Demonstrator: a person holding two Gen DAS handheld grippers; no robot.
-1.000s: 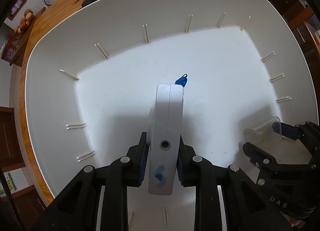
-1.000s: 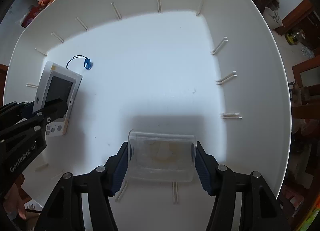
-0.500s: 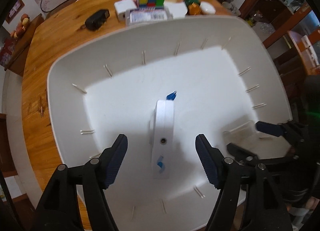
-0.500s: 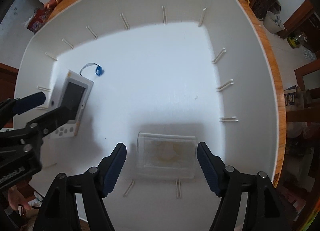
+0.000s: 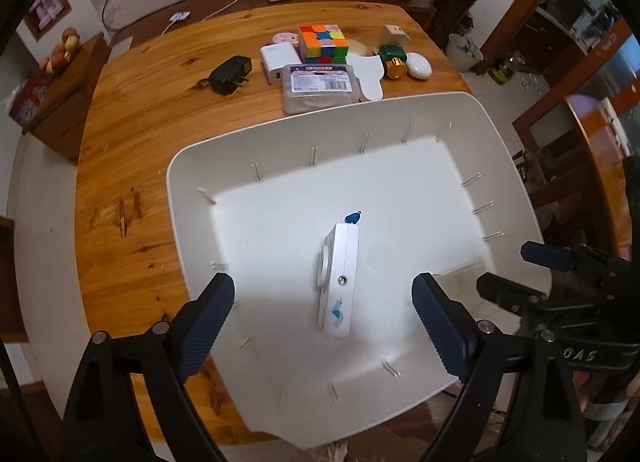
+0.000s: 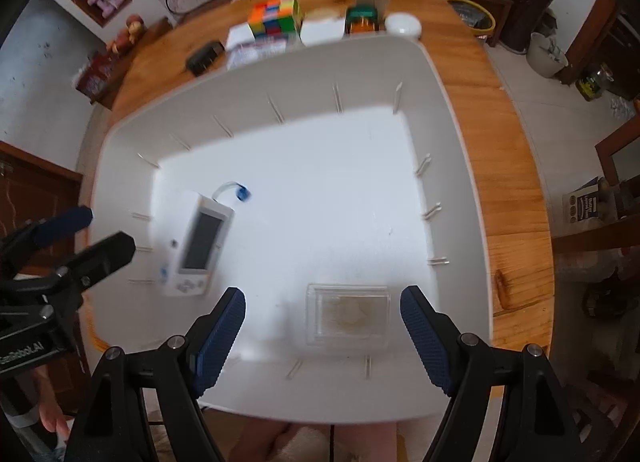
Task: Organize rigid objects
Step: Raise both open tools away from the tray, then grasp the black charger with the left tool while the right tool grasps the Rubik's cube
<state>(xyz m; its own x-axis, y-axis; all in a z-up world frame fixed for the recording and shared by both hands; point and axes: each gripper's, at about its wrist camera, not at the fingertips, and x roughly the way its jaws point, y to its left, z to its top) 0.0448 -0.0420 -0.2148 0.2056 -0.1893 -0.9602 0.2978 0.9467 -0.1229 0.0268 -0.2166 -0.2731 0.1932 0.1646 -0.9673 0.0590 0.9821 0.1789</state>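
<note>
A big white tray [image 5: 188, 197] sits on a wooden table. Inside it a white handheld device [image 5: 338, 282] with a blue tag shows its narrow side here and its screen in the right wrist view [image 6: 198, 246]. My left gripper [image 5: 322, 282] hangs above the device, its jaws opening wide, pads clear of it. A clear plastic box [image 6: 347, 316] lies flat near the tray's front wall. Above it is my right gripper [image 6: 323, 298], its jaws also opening and off the box. Each gripper shows in the other's view: the left gripper [image 6: 80, 234] and the right gripper [image 5: 516, 270].
Beyond the tray's far rim lie a colourful puzzle cube [image 5: 322, 43], a black charger [image 5: 230, 73], a labelled clear case [image 5: 320, 87], a white power bank [image 5: 278, 61], a green and gold item [image 5: 394, 59] and a white oval [image 5: 419, 65]. A hand [image 6: 52, 418] shows at lower left.
My left gripper let go of the white device and my right gripper let go of the clear box. Both jaws spread and both grippers rose, so more of the table shows.
</note>
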